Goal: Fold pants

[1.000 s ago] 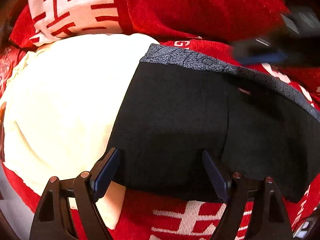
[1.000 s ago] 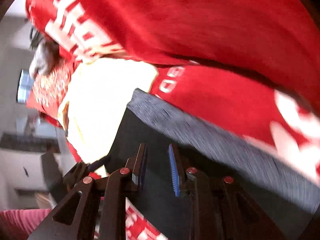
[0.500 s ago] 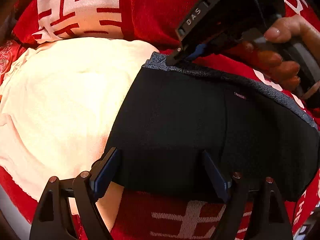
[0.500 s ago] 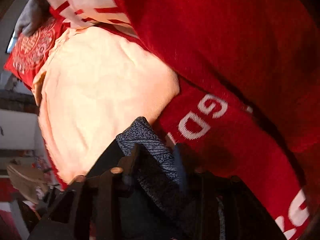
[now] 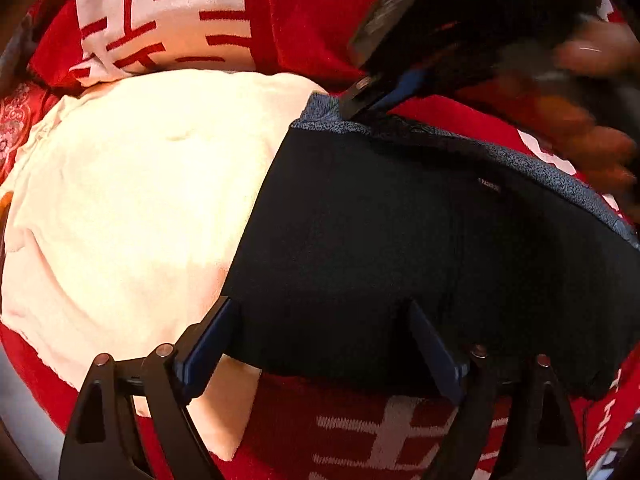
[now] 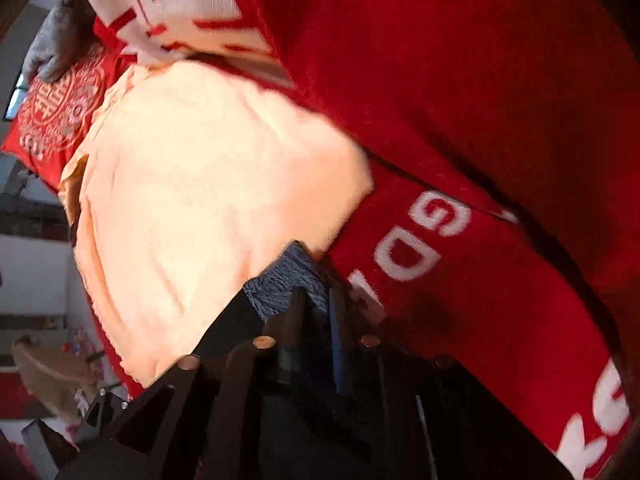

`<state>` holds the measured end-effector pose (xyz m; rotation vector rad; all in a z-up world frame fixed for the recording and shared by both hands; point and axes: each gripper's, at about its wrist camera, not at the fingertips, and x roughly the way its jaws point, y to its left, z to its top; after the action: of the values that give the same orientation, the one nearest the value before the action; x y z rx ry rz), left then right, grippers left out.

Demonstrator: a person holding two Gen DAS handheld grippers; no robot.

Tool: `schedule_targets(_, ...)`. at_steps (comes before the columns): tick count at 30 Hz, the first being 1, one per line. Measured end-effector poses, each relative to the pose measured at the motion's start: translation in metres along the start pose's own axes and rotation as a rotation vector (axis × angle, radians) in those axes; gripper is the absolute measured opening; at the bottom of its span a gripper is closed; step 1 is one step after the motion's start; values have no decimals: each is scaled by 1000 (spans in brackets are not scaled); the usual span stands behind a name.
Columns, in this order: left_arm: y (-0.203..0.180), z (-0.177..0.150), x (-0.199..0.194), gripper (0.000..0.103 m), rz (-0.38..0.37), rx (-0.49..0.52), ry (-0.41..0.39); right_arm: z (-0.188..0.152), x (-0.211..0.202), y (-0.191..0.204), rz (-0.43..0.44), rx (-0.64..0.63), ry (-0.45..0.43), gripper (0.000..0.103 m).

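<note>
Black pants point(image 5: 400, 240) with a blue-grey speckled waistband point(image 5: 520, 160) lie folded on a red blanket. My left gripper point(image 5: 320, 308) hovers over their near edge. Its jaws are wide and still opening, the cloth lies below and between them, and the pads do not press it. My right gripper point(image 6: 316, 304) pinches the waistband's left corner point(image 6: 280, 280), which lifts a little; its jaws are easing apart slightly with the band still between them. In the left wrist view the right gripper point(image 5: 372, 96) comes in from the upper right, held by a blurred hand point(image 5: 580, 120).
A cream towel point(image 5: 132, 208) lies left of the pants and partly under them. The red blanket point(image 5: 304, 28) with white lettering covers the surface and bunches up behind. A red embroidered cushion point(image 6: 56, 112) sits far left. A room floor shows past the left edge.
The right gripper came in from the right to the waistband's left corner and closed on it. The left gripper stayed over the near edge, its jaws slightly wider.
</note>
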<state>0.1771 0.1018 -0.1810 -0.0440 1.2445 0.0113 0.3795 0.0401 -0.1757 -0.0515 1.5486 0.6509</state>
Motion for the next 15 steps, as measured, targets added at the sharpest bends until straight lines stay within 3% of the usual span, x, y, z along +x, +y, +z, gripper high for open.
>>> schedule_targets(2, 0, 2, -1, 88, 7, 1, 15, -19, -27, 1, -17, -15, -41, 26)
schedule_targets(5, -6, 7, -4, 88, 25, 22, 50, -58, -64, -10, -13, 21, -88, 60)
schedule_targets(10, -27, 4, -17, 88, 28, 79, 125, -148, -110, -60, 9, 233, -102, 61)
schedule_targets(15, -78, -4, -39, 88, 27, 187, 172, -238, -138, -110, 20, 473, -121, 64)
